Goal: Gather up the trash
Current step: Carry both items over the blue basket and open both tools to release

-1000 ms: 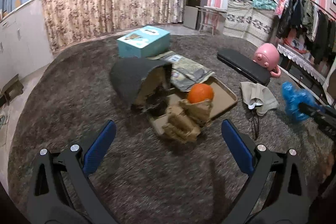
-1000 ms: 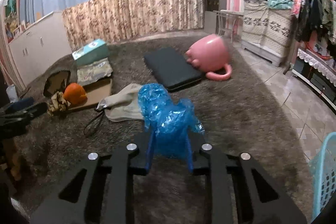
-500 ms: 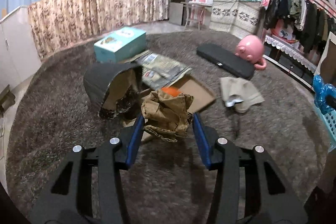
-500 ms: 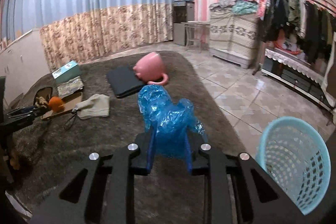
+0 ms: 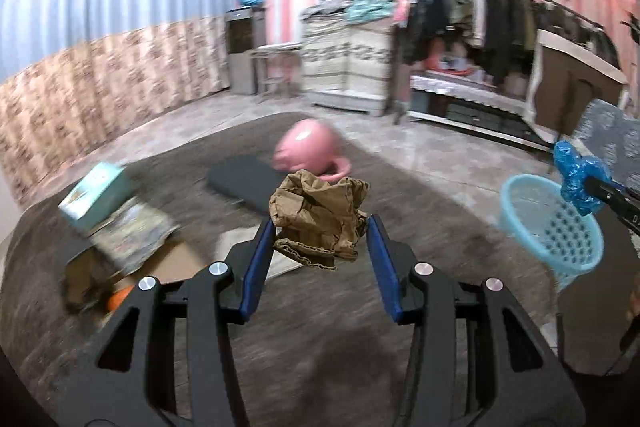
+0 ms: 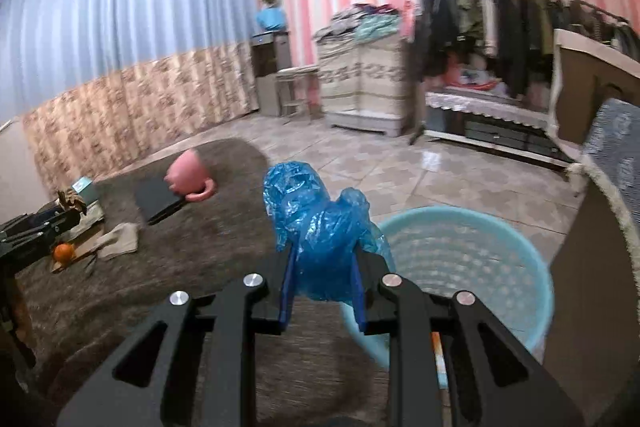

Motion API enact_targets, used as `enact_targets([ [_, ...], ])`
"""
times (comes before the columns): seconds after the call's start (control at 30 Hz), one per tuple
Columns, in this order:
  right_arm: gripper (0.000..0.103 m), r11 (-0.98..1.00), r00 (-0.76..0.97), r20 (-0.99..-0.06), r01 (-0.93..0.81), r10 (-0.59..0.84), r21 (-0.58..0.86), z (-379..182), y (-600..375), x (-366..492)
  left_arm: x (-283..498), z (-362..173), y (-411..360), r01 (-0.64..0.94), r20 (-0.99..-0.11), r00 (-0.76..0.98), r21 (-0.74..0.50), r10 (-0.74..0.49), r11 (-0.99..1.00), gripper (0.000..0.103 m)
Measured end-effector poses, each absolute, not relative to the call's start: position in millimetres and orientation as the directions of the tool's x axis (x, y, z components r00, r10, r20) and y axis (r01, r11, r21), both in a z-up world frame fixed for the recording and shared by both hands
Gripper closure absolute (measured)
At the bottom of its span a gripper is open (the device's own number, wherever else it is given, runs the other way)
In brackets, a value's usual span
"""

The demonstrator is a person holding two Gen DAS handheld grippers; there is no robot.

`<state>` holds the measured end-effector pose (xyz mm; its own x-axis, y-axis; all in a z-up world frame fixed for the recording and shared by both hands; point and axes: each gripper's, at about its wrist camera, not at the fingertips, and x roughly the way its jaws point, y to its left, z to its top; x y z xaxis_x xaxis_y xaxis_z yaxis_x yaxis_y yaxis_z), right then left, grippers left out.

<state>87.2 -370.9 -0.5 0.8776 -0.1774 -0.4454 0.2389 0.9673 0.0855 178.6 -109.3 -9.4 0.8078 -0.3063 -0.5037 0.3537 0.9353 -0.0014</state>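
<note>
The crumpled brown paper (image 5: 318,221) sits clamped between the blue pads (image 5: 258,259) of the left gripper (image 5: 320,247), jaws at a medium gap and pressed against both its sides. It is held up off the grey rug (image 5: 320,339), clear of everything below. The blue plastic bag (image 6: 320,243) is pinched in the right gripper (image 6: 322,285), whose jaws are narrow, nearly buried in the film.

The bag hangs just beside the near rim of the pale blue basket (image 6: 492,227), at its left edge and not over the middle of the opening. From the left wrist view the same bag (image 5: 576,179) shows above the basket's (image 5: 520,187) far rim, with the paper well apart from the basket to its left.

Behind the paper lie a black mat (image 5: 240,183) and a pink pot (image 5: 308,149) tipped on its side, touching the mat's far end. To the left are a teal box (image 5: 96,201), flat cardboard (image 5: 176,259) and an orange (image 6: 64,253). Open rug runs between the left gripper and the basket. Right of the basket a brown panel (image 6: 592,287) stands close; bare tiled floor (image 6: 420,179) opens beyond it.
</note>
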Motion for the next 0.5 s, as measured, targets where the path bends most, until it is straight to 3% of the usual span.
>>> enact_targets([
  [0.5, 0.079, 0.886, 0.823, -0.429, 0.453, -0.372, 0.101, 1, -447, 48, 186, 0, -252, 0.567, -0.479, 0.713, -0.034, -0.512, 0.823, 0.057],
])
